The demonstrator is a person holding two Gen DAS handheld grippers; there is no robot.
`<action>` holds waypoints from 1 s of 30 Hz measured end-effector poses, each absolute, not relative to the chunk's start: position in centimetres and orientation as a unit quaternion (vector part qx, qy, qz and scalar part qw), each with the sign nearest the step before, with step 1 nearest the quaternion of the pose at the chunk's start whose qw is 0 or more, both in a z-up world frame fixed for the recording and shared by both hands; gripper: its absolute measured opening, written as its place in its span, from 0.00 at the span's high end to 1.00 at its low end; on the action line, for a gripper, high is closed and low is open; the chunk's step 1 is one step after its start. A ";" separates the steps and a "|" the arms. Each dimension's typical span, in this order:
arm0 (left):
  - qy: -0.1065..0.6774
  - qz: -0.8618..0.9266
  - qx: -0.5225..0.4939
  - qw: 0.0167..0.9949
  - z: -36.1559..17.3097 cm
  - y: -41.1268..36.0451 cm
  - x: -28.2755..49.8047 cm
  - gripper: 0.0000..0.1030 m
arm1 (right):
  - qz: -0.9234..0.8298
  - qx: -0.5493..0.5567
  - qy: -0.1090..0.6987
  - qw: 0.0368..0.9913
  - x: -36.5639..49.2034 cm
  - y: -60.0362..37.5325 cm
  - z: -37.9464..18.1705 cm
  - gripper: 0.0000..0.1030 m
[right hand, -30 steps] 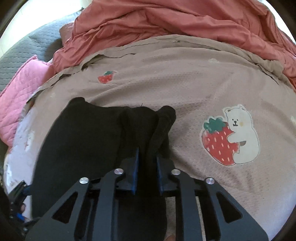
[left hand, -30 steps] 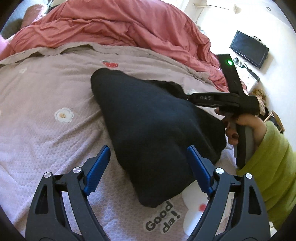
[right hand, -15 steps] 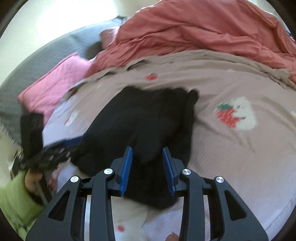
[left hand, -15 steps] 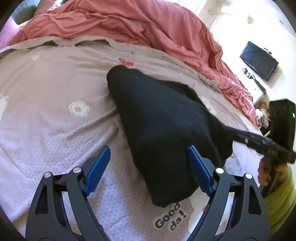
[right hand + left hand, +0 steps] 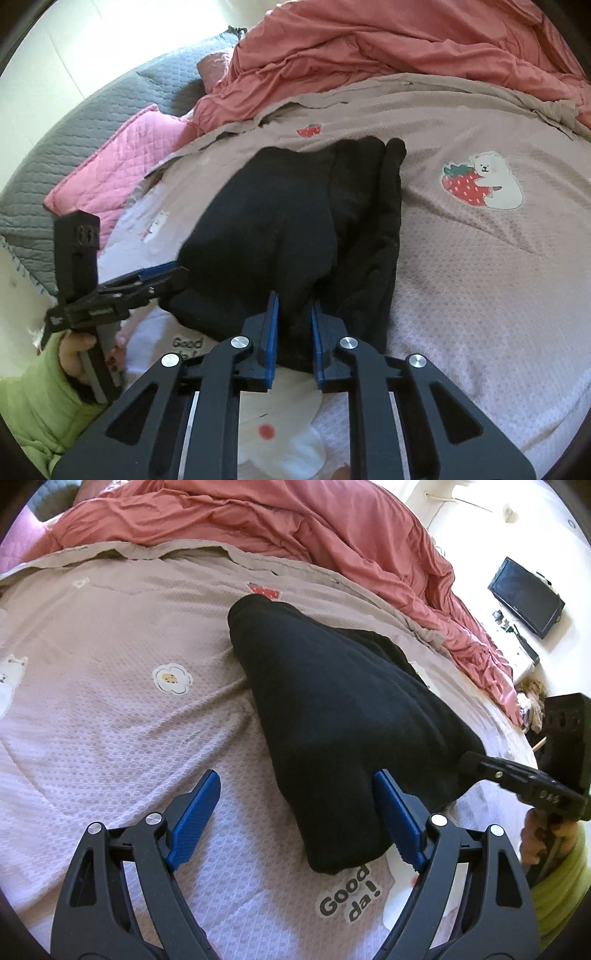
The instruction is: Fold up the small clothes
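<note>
A: Entry. Where is the black garment (image 5: 332, 716)?

B: On the bedspread (image 5: 110, 709), folded into a wedge, its narrow end by the small strawberry patch (image 5: 309, 130) and its wide end towards both tools. No container in either view.

A: Left hand-held gripper (image 5: 295, 808)?

B: Jaws spread wide, nothing between them. The right blue pad lies against the garment's near edge; the left pad is over bare bedspread.

A: Right hand-held gripper (image 5: 293, 328)?

B: Jaws drawn close, pinching a fold at the garment's near edge. In the left view its tip meets the garment's right corner (image 5: 476, 764).

A: Edges and open room?

B: Bare bedspread to the garment's left, around the flower patch (image 5: 173, 678), and to its right, around the bear-and-strawberry patch (image 5: 484, 181). Beyond the garment's far end the bedspread edge meets a crumpled red duvet (image 5: 295, 520). A pink pillow (image 5: 122, 158) sits far left of the garment.

A: Writing?

B: "Good da!" (image 5: 349, 895) printed on the bedspread just below the garment's near corner. Letters on the right tool's body are too small to be sure of.
</note>
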State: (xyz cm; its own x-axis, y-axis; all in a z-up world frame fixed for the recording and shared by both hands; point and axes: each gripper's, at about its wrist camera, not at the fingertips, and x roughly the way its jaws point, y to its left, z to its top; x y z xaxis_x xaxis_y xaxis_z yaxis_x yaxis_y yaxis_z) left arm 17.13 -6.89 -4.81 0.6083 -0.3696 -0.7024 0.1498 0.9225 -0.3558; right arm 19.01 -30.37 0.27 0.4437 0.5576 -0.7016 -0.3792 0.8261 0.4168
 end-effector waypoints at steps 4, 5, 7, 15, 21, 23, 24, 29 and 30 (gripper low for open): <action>0.417 -0.145 -0.130 0.888 -4.6 -6.8 16.9 0.25 | 0.275 0.101 0.449 0.844 18.6 -30.4 0.8 0.86; 0.417 -0.145 -0.129 0.888 -4.5 -6.8 16.8 0.25 | 0.274 0.102 0.450 0.844 18.6 -30.4 0.7 0.86; 0.417 -0.144 -0.128 0.888 -4.4 -6.7 16.7 0.25 | 0.267 0.100 0.451 0.845 18.5 -30.3 0.6 0.86; 0.429 -0.146 -0.123 0.883 -4.9 -7.0 16.9 0.25 | 0.227 0.121 0.484 0.837 19.0 -30.8 -2.4 0.86; 0.440 -0.143 -0.129 0.877 -5.6 -6.9 17.2 0.22 | 0.213 0.118 0.482 0.842 18.9 -30.4 -3.1 0.87; 0.441 -0.143 -0.130 0.876 -5.7 -6.8 17.2 0.22 | 0.208 0.110 0.483 0.843 19.0 -30.0 -3.0 0.87; 0.441 -0.143 -0.130 0.876 -5.7 -6.8 17.2 0.22 | 0.206 0.108 0.484 0.844 19.0 -29.9 -2.9 0.87; 0.440 -0.143 -0.129 0.877 -5.5 -6.6 17.1 0.22 | 0.197 0.101 0.486 0.845 18.9 -29.7 -2.3 0.85; 0.439 -0.143 -0.130 0.877 -5.5 -6.5 17.0 0.22 | 0.194 0.099 0.487 0.846 18.8 -29.7 -2.1 0.85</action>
State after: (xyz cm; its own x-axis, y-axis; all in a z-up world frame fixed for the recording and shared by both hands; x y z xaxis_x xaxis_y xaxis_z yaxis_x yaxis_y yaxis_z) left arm 17.01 -6.55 -5.51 0.5727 -0.3654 -0.7338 0.1377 0.9253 -0.3533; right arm 18.76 -29.65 -2.15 0.4501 0.4240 -0.7859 -0.2315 0.9054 0.3559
